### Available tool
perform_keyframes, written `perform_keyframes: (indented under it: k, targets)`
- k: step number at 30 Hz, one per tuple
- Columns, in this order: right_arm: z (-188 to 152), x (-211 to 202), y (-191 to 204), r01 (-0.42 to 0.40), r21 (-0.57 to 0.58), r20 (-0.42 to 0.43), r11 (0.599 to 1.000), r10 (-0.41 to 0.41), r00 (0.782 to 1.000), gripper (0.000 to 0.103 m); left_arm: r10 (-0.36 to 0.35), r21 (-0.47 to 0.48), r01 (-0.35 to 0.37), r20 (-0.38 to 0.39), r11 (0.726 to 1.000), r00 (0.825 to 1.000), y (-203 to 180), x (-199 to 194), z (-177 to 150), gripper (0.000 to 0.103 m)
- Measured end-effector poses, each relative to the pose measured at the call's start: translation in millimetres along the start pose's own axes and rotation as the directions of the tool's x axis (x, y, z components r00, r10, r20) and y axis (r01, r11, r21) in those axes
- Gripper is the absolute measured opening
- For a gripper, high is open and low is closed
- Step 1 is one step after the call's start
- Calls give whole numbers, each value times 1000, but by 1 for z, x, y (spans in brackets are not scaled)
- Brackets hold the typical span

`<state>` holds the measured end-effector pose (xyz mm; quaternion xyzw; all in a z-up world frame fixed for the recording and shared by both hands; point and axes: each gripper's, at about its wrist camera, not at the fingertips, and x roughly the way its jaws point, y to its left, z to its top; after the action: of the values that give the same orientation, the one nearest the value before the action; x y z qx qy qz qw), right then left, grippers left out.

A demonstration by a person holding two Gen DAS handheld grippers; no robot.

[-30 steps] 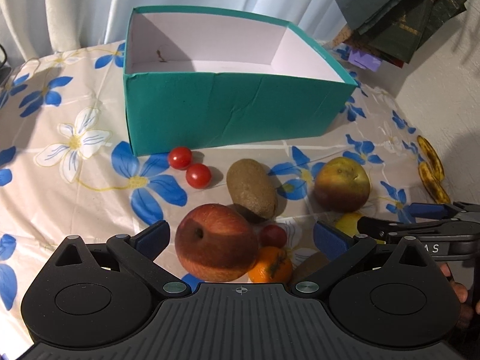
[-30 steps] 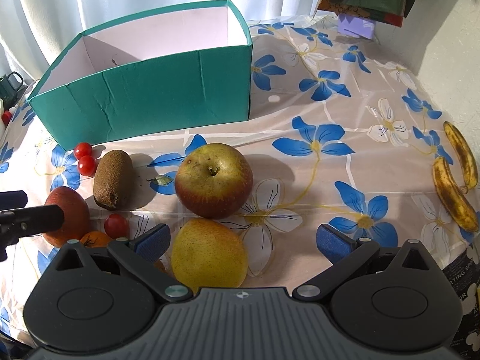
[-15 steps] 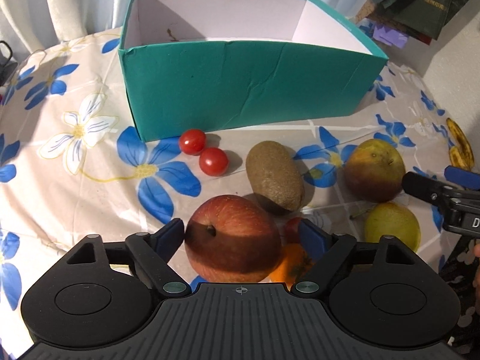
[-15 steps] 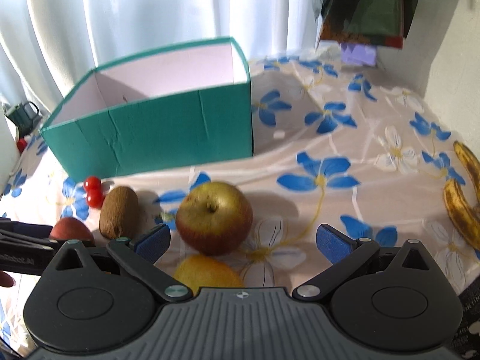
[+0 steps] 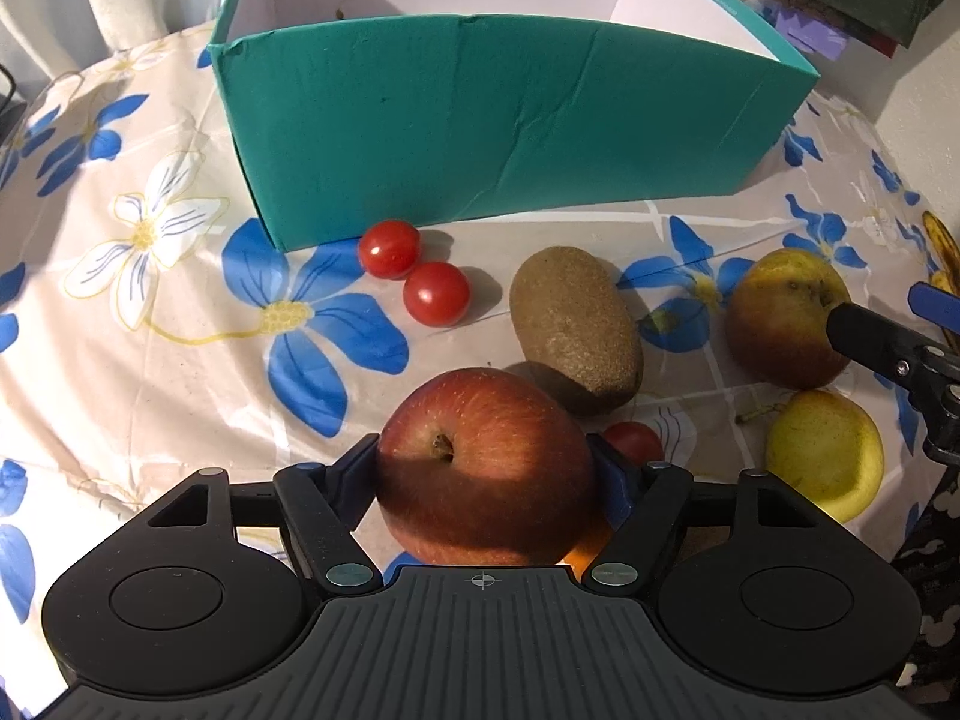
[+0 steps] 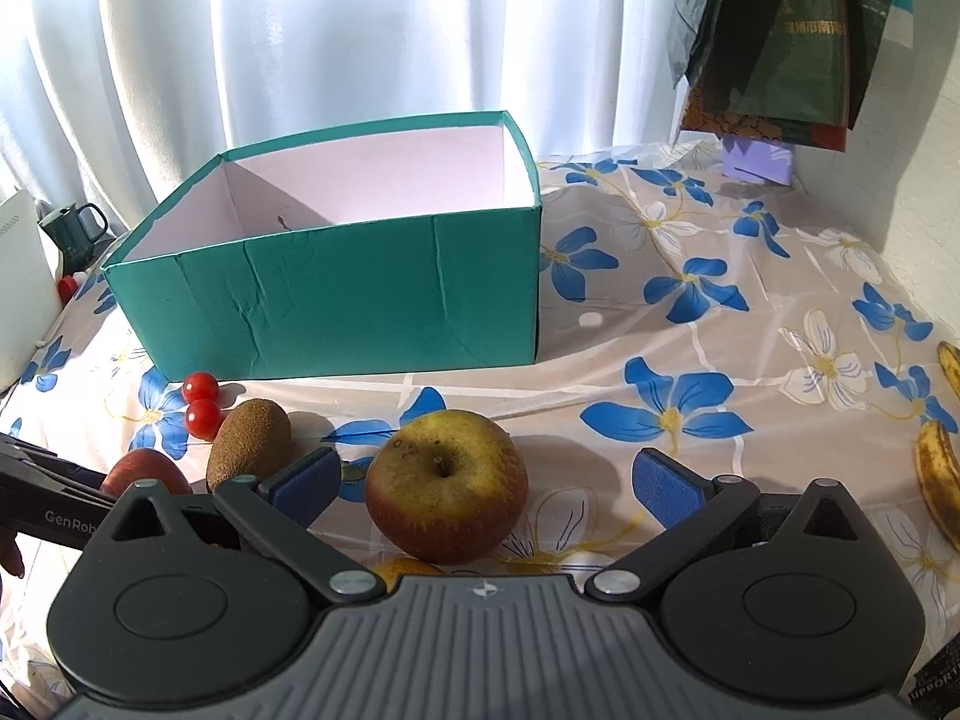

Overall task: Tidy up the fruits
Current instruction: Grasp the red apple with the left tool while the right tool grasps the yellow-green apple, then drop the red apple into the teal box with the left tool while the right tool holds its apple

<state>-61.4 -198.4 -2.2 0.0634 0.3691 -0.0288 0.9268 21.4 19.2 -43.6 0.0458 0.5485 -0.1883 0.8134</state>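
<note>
My left gripper (image 5: pixel 486 474) is shut on a red apple (image 5: pixel 486 468), both pads pressed to its sides. Behind it stands an open teal box (image 5: pixel 510 126) with a white inside. Two cherry tomatoes (image 5: pixel 414 276), a kiwi (image 5: pixel 573 330), a yellow-red apple (image 5: pixel 786 318), a yellow fruit (image 5: pixel 825 453), a third tomato (image 5: pixel 633 441) and a partly hidden orange (image 5: pixel 585 552) lie on the cloth. My right gripper (image 6: pixel 489 480) is open around the yellow-red apple (image 6: pixel 447 486), not touching it. The teal box (image 6: pixel 336 300) stands beyond.
Floral tablecloth (image 6: pixel 690 360) covers the table. Two bananas (image 6: pixel 939 474) lie at the right edge. A dark mug (image 6: pixel 75 231) and a white object (image 6: pixel 21 300) stand at far left. Dark bags (image 6: pixel 792 30) hang at upper right. Curtains lie behind.
My left gripper closed in on the red apple and now grips it. My right gripper rose and moved forward from the yellow fruit to straddle the yellow-red apple.
</note>
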Motion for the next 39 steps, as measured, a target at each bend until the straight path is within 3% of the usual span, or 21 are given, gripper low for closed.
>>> perform_keyframes:
  k: [8,16,28,33,39]
  targets:
    - [2,19,2,-33,37,-43,999,34,998,102,14,-19,-13,40,1000,999,3,-13,-5,75]
    - [1,45,11,-28,24,-140,999,31,990,74,14,-52,-9,80,999,997,11,-33,-3,75]
    - [1,55,23,9,-49,-135,999,-15,991,73,10,-50,-5,105,999,994,4,-44,4,75]
    - [1,45,15,5,-8,-126,1000,-6,992,73,48,-63,-37,176,997,983,-1,-62,22,75]
    - [13,24,8,11,4,-52,1000,-11,999,73,113,-79,-95,269,992,957,-11,-81,53,75]
